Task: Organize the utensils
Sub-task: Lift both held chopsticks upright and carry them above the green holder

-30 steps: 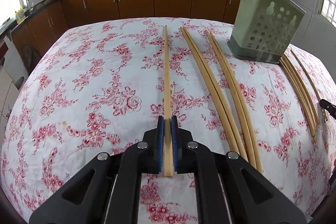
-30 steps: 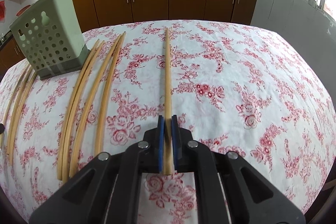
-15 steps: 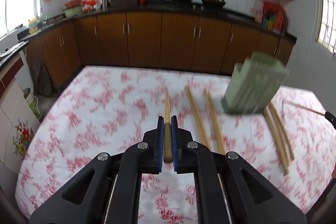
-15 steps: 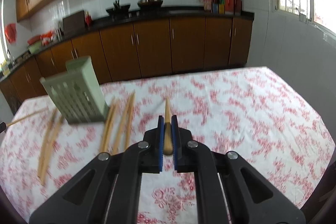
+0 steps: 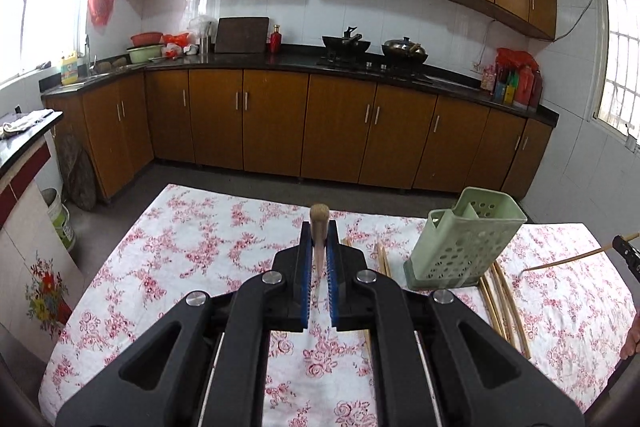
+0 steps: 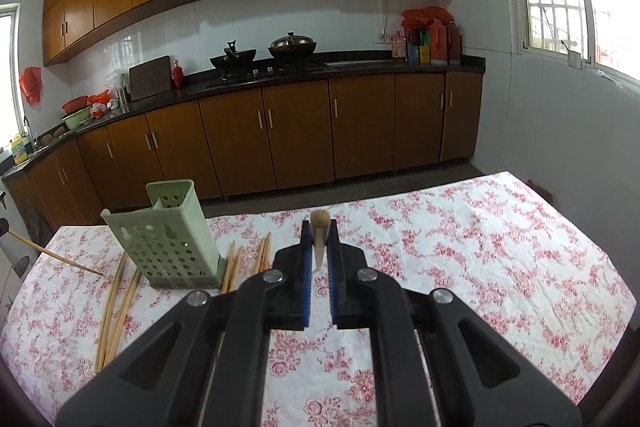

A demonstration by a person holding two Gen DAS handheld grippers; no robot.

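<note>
Left gripper (image 5: 319, 239) and right gripper (image 6: 319, 239), each clamped on one chopstick (image 5: 319, 227) (image 6: 320, 231) seen end-on, raised above the floral tablecloth (image 5: 192, 247). Green perforated holder (image 5: 464, 247) stands upright on the cloth — loose chopsticks (image 5: 502, 301) lie flat on both sides of its base, near it.

Loose wooden chopsticks (image 5: 502, 301) lie beside the upright green holder (image 5: 460, 243).
</note>
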